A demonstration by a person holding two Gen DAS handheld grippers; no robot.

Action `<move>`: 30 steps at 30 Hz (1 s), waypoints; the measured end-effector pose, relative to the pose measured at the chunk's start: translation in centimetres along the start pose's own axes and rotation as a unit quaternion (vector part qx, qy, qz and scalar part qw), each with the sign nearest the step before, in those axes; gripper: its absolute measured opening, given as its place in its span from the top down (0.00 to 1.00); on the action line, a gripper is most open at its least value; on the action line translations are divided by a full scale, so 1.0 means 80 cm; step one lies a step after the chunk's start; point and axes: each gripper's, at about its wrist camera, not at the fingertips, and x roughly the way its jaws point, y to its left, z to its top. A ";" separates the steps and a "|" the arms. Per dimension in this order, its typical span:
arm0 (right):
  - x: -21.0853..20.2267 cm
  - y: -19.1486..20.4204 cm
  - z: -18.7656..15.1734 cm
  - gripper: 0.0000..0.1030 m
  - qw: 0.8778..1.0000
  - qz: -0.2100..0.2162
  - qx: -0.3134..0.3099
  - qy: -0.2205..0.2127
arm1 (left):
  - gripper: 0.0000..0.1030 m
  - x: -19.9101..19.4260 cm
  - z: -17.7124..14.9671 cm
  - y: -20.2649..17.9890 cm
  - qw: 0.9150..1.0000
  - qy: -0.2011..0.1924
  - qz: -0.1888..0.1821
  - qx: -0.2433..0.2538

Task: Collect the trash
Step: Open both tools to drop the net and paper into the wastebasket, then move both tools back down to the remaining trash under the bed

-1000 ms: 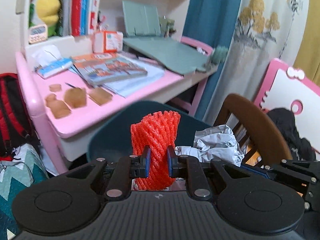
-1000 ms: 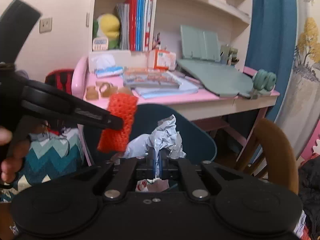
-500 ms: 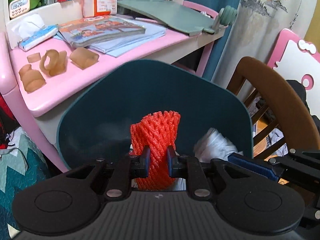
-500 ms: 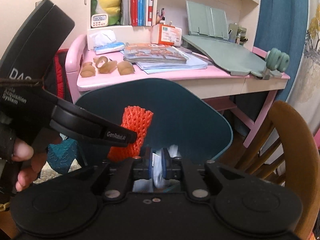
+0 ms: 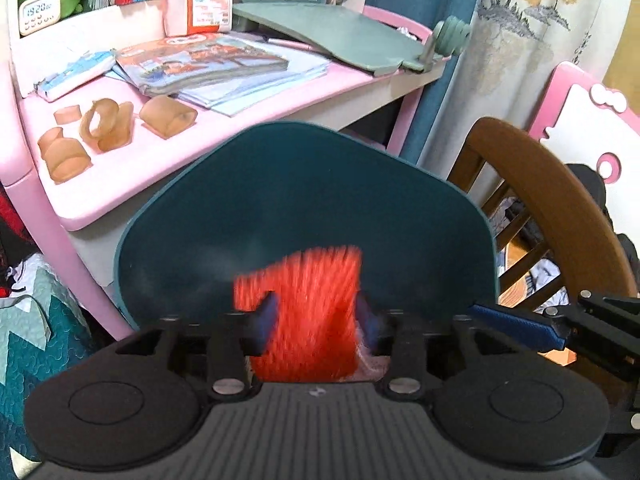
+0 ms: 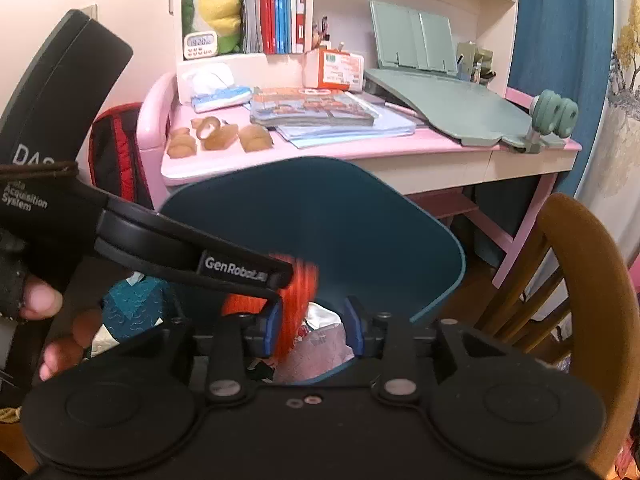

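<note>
Since the earlier frames both grippers have let go. In the left wrist view the left gripper (image 5: 316,322) is opening, its pads off the red foam net sleeve (image 5: 306,316), which is motion-blurred between them in front of the raised teal plastic bin lid (image 5: 304,200). The bin's inside is hidden. In the right wrist view the right gripper (image 6: 314,326) is opening with nothing held; crumpled white paper (image 6: 322,334) lies below in the bin. The left gripper's arm crosses the sleeve. The pink desk (image 6: 360,152) stands behind.
</note>
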 end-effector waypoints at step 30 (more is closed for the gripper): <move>-0.136 0.139 -0.009 0.57 0.996 0.061 -0.058 -0.042 | 0.15 -0.225 -0.117 0.087 0.995 -0.080 0.031 -0.041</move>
